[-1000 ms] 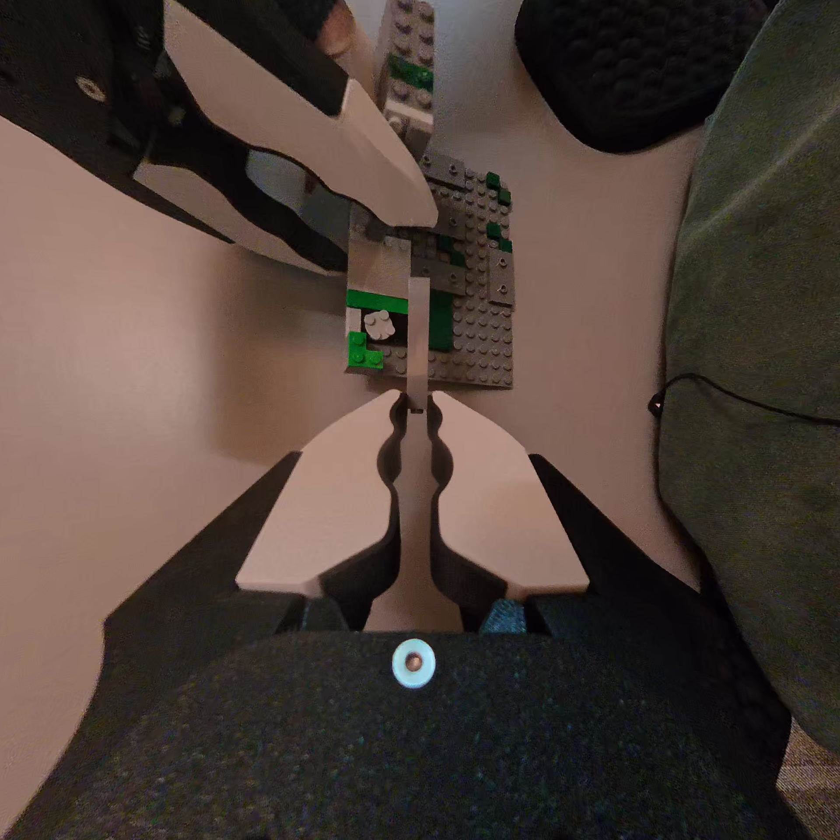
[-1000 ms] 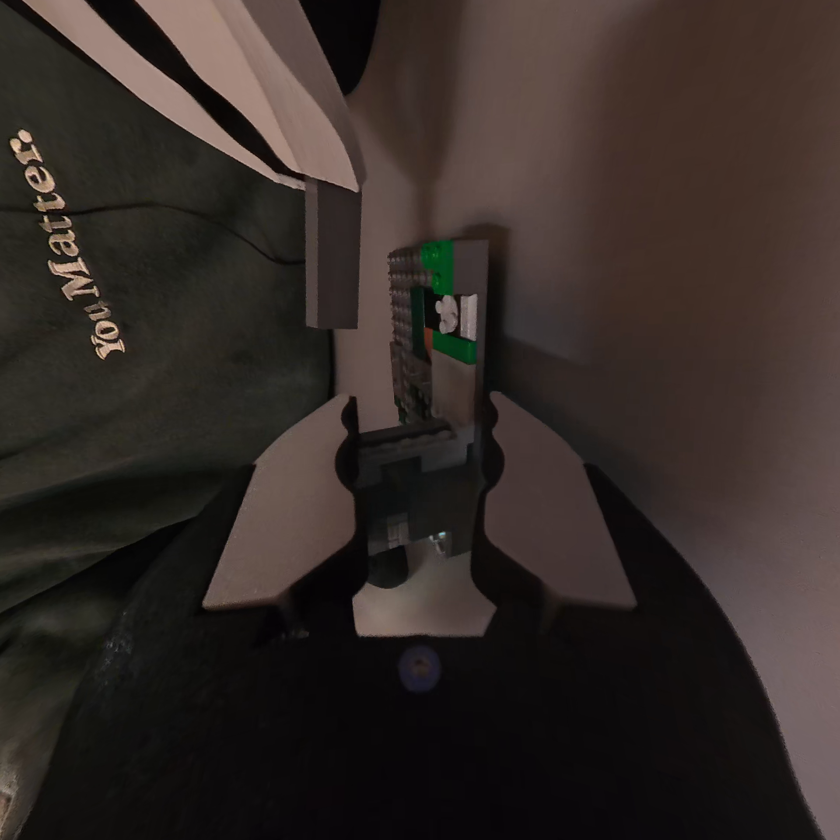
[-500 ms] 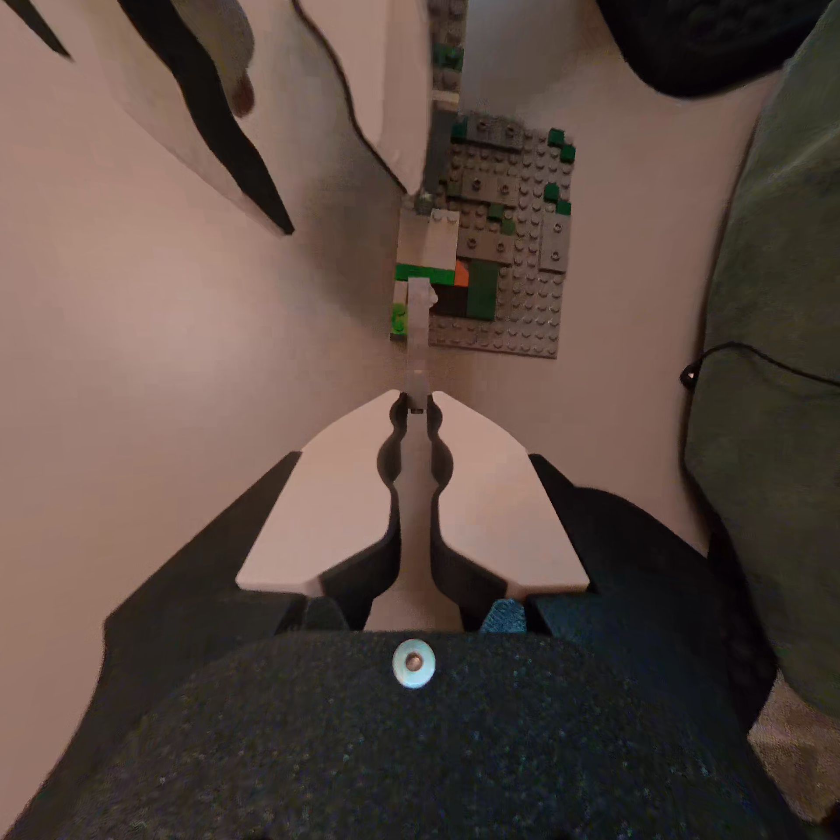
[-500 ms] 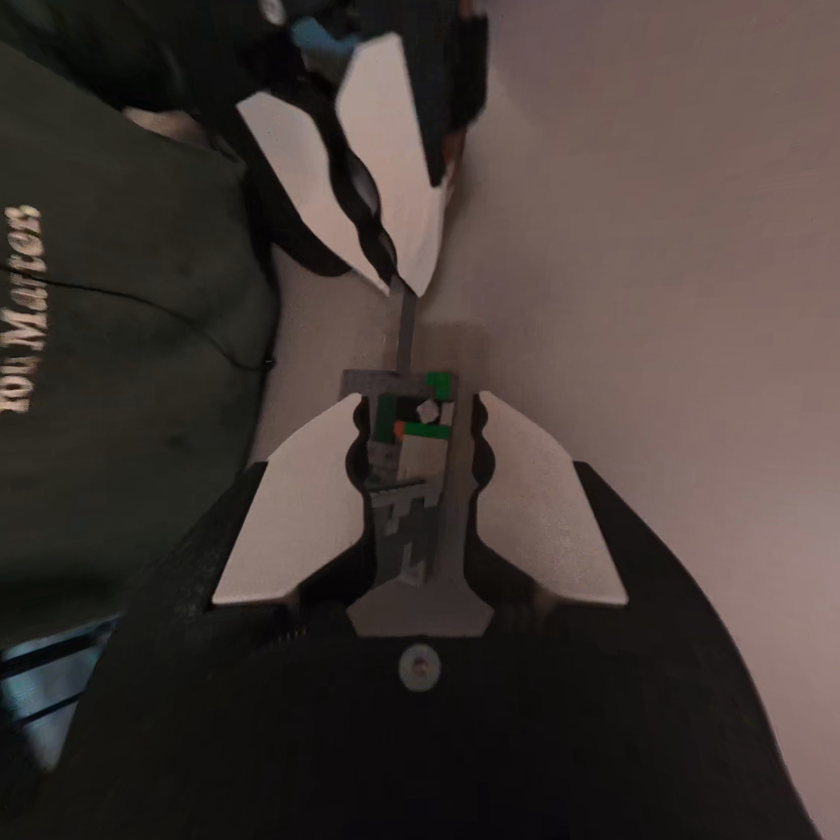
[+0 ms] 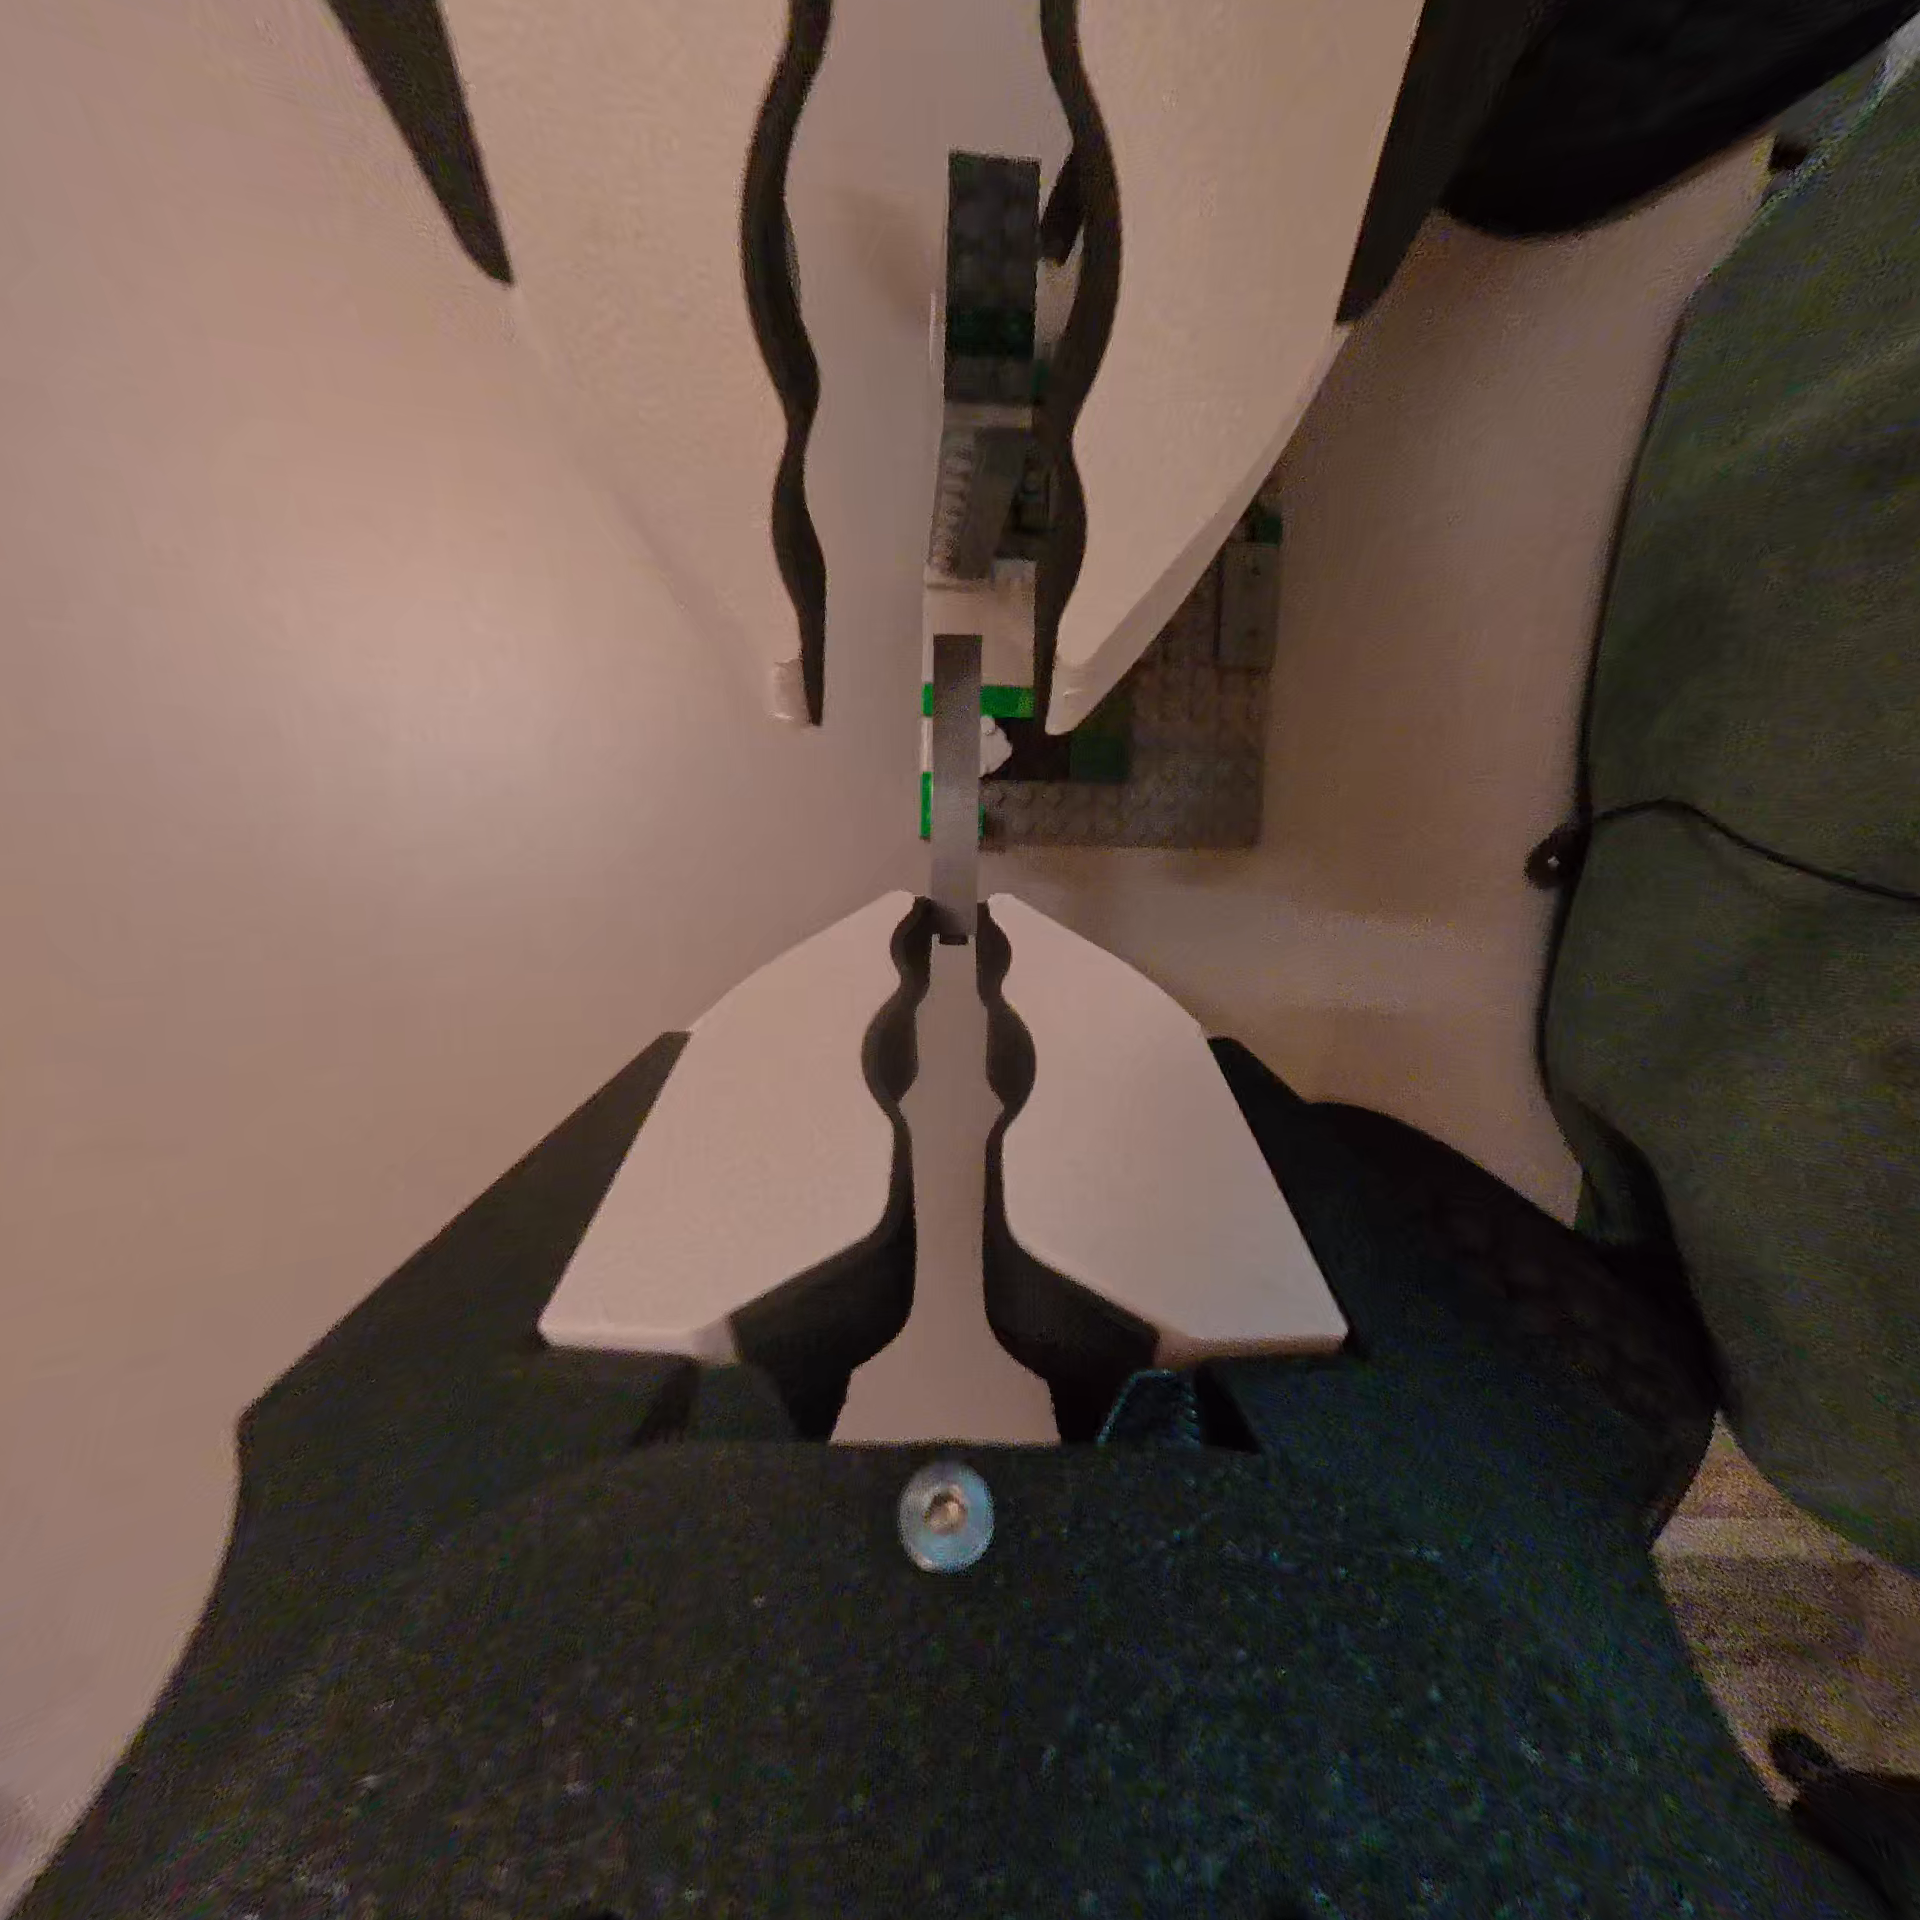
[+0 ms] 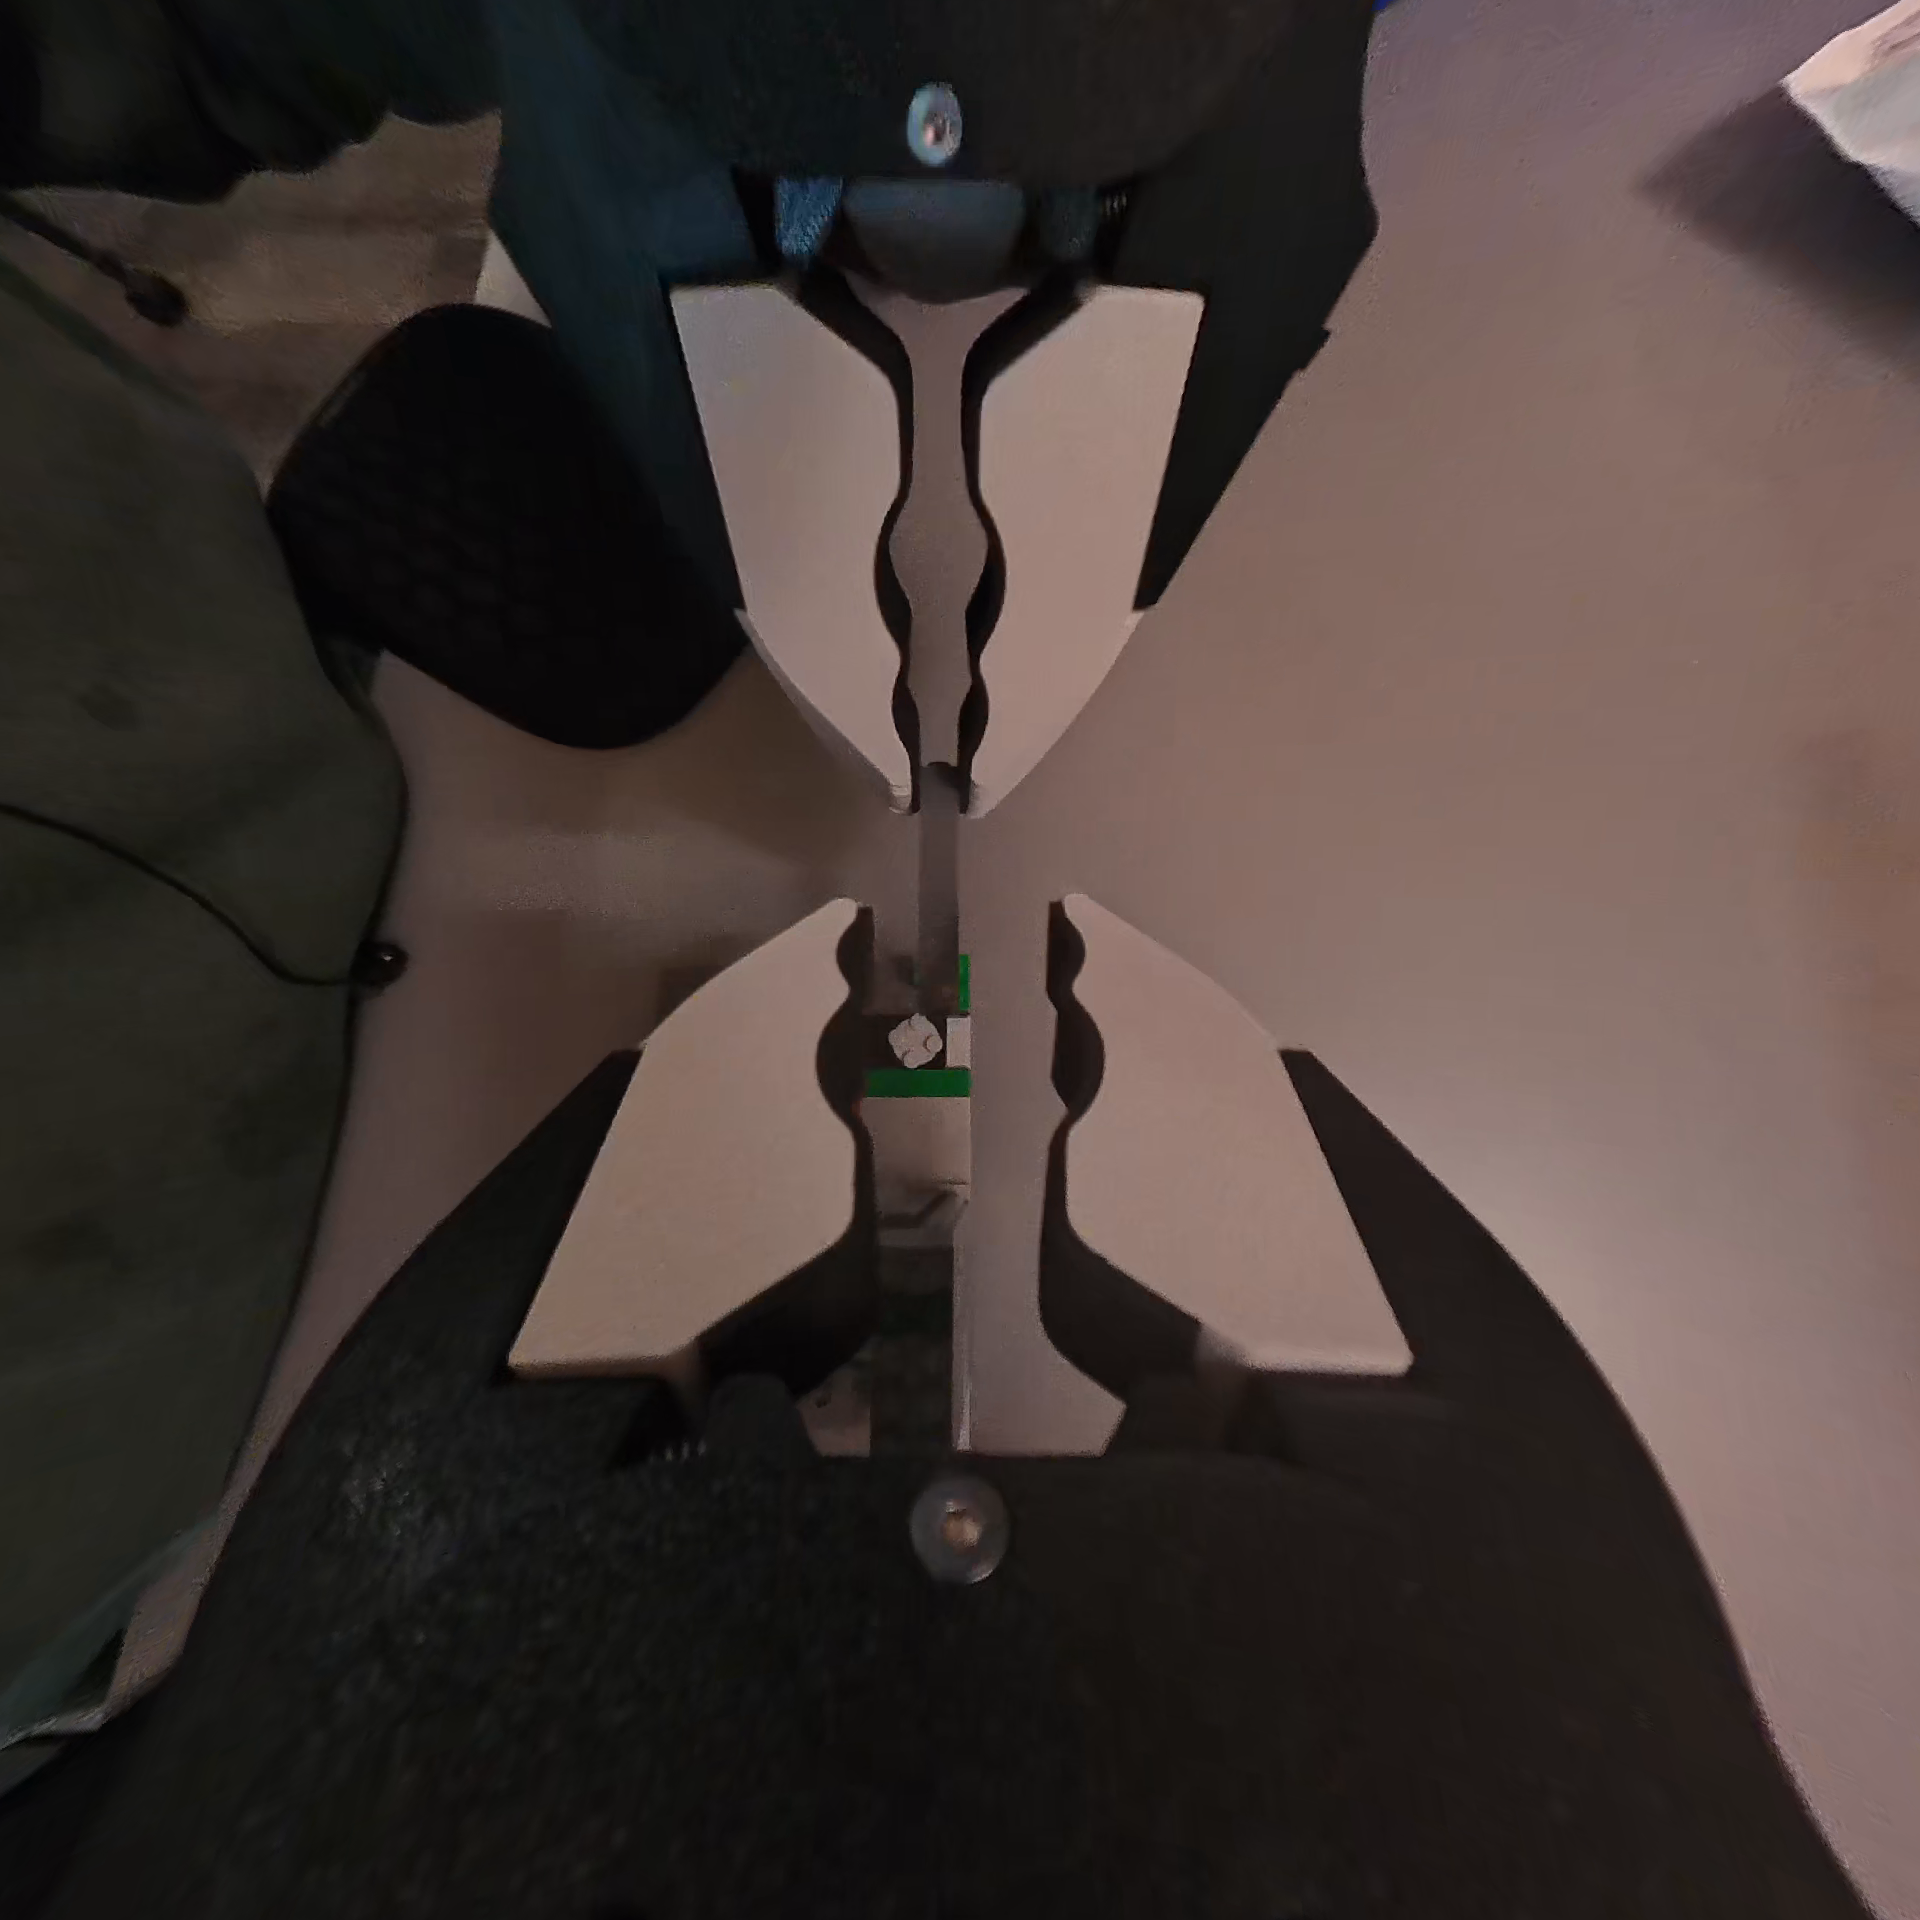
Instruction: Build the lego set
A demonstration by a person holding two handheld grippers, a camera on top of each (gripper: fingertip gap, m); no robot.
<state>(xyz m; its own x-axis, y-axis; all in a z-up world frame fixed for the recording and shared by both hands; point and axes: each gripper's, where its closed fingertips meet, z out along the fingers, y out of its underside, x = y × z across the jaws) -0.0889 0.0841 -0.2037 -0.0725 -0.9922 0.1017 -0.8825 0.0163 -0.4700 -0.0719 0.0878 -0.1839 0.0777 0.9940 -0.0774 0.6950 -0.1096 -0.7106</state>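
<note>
Lowering: left gripper [image 5: 953, 902] pinches a thin grey strip [image 5: 957, 771] over the lego build's [image 5: 1169, 795] near-left corner.
Right gripper [image 6: 954, 906]: spread, straddling the build.
Next: likely seat strip squarely.

To my side lies a dark green garment [image 5: 1766, 727] with a thin black cord [image 5: 1704, 831] running across it. A black textured pad [image 6: 499, 540] sits on the pale table [image 5: 364, 727] just beside the garment, and something whitish [image 6: 1860, 114] shows at one corner
</note>
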